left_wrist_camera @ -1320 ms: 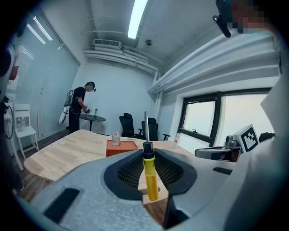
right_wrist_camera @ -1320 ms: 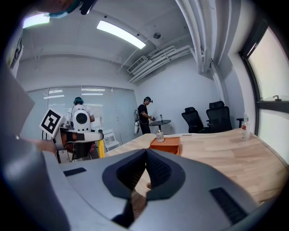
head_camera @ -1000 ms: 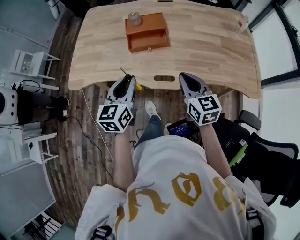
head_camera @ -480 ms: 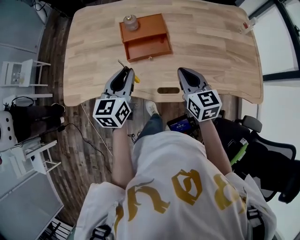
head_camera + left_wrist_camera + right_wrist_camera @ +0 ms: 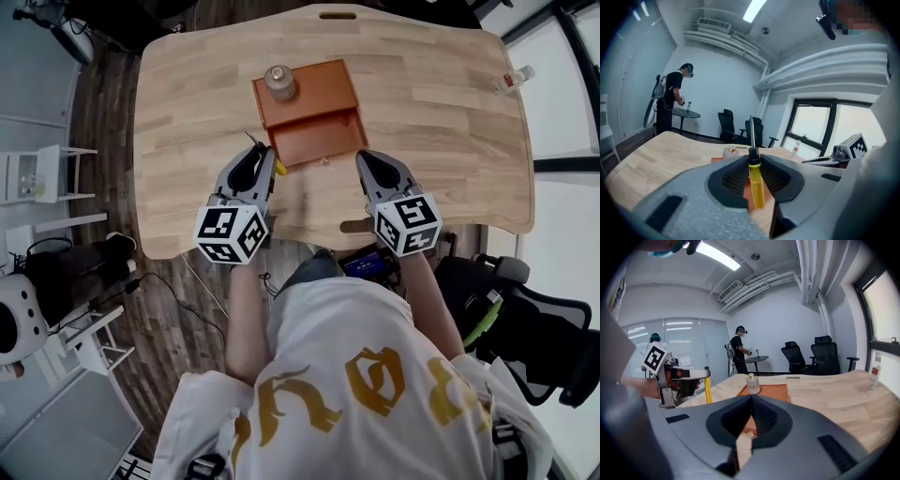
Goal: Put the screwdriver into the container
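Two padded jaws of my left gripper (image 5: 753,157) were clamped on the screwdriver (image 5: 757,187), pinching it at the top of the yellow handle just under the black collar. I judged this hold was meant to stop the tool swinging, with its heavier end hanging below the grip. Its long axis ran crosswise to the jaws and close to upright: the metal shaft stood above them with the tip pointing up, and the handle pointed down beneath them. Straight ahead of that gripper, near but not touching, sat the orange container (image 5: 305,94) on the table (image 5: 441,112). Its drawer (image 5: 317,141) looked pulled out toward me, and a small bottle (image 5: 278,82) stood on top beyond it, slightly left of my jaws' line. I held the tool short of the drawer, so I judged it was not yet lowered in. My right gripper (image 5: 751,397) hovered beside the left, on its right, jaws pressed together with nothing between them. It was idle, I supposed, because one gripper was enough; the container lay ahead of it and a little to its left.
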`<state>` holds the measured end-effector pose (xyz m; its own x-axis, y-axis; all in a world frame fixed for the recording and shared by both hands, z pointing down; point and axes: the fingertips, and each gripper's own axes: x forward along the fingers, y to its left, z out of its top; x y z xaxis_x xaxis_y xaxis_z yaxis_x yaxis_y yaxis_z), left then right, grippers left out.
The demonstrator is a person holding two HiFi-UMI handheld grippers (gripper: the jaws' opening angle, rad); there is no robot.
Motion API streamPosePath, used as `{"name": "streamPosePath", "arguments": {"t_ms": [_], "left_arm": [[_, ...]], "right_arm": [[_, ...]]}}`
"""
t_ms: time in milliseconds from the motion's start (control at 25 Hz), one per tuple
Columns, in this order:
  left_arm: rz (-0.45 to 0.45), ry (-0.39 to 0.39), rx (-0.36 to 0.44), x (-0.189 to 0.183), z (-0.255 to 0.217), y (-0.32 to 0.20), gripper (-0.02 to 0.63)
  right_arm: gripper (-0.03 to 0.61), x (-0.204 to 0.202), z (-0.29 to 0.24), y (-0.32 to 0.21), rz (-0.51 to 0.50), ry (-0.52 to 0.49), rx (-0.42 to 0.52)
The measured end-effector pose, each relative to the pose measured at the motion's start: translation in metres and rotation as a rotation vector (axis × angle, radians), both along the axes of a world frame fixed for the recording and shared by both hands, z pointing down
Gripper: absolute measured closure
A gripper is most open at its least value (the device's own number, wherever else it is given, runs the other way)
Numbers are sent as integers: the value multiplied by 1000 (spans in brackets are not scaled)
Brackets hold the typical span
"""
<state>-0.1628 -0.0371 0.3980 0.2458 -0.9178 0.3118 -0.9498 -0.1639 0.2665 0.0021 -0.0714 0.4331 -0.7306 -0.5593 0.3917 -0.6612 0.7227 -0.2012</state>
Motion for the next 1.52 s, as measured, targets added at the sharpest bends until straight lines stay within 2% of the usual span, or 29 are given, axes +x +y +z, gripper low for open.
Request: {"name": "streamPosePath", "arguments": {"t_ms": [320, 760, 1080, 1520], "left_arm": [[81, 10, -17, -15, 16, -33, 538], [153, 10, -1, -1, 9, -44, 538], [155, 5, 30, 2, -3, -45, 537], [118, -6, 12, -3, 5, -38, 537]], "right_arm": [[568, -15, 9, -27, 81, 8, -9], [568, -9, 0, -27, 128, -15, 7], [568, -6, -1, -33, 149, -13, 19], [568, -11, 8, -37, 135, -53, -19]]}}
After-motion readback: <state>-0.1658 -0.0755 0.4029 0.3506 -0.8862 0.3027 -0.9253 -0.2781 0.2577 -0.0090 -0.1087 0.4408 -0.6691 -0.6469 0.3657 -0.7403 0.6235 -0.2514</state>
